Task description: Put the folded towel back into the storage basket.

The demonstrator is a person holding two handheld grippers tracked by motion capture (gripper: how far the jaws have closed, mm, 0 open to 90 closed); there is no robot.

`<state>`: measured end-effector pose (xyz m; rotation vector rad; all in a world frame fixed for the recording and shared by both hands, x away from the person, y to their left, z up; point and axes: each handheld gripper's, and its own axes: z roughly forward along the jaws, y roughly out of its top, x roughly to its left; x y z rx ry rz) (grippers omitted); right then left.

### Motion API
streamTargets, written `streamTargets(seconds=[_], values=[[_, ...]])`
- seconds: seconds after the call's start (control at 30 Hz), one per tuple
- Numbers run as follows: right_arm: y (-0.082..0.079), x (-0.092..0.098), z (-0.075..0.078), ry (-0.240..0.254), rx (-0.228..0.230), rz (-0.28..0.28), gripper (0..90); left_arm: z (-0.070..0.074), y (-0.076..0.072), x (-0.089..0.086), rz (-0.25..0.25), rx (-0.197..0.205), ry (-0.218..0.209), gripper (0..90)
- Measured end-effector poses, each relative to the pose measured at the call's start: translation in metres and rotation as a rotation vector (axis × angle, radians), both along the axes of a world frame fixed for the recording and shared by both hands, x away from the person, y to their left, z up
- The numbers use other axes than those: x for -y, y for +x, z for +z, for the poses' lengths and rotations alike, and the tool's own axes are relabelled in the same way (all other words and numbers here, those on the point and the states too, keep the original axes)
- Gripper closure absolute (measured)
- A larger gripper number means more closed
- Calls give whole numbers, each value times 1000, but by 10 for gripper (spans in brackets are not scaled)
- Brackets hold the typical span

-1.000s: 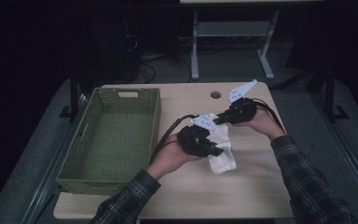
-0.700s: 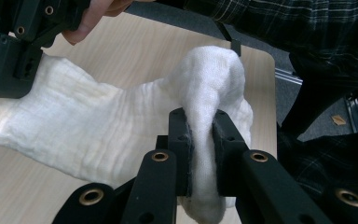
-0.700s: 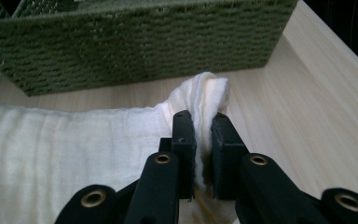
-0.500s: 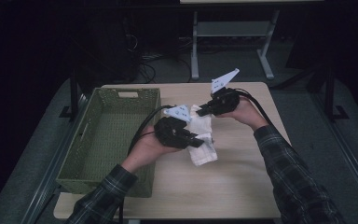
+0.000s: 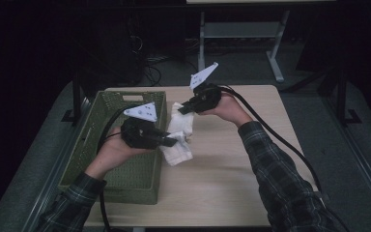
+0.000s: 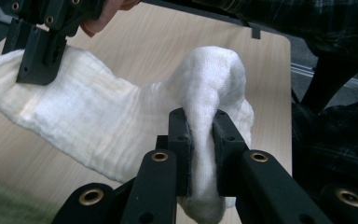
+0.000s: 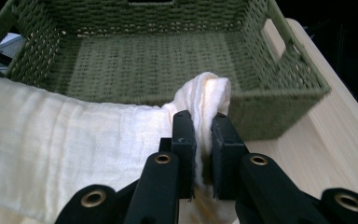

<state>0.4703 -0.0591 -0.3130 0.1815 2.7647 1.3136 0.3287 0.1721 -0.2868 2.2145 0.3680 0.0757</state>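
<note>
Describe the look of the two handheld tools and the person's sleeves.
Both tools, left tool and right tool, are matte black, with blocky jaws bolted through brass-ringed holes. Each carries a pale grey three-cornered plate with small dark dots on top and trails a thick black cable. The sleeves are dark plaid, greenish with lighter lines.

Both claws (image 5: 174,141) (image 5: 183,109) clamped, raised

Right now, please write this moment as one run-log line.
left claw: shut on white cloth | right claw: shut on white cloth | cloth: beside green basket
</note>
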Motion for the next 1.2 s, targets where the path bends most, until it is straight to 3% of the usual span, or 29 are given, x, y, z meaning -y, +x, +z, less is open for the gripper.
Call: streamTargets(seconds=[0.37, 0.63, 0.83, 1.2], values=[[0, -50, 8, 13, 16, 45, 815, 1, -9, -48, 52, 12, 15, 800], [-1, -88, -1, 15, 9, 78, 815, -6, -18, -79, 82, 5, 36, 798], [-2, -105, -12, 2, 3, 79, 815, -14, -20, -88, 76, 5, 54, 797], [-4, -125, -36, -18, -24, 99, 815, -43, -20, -95, 64, -51, 71, 795]])
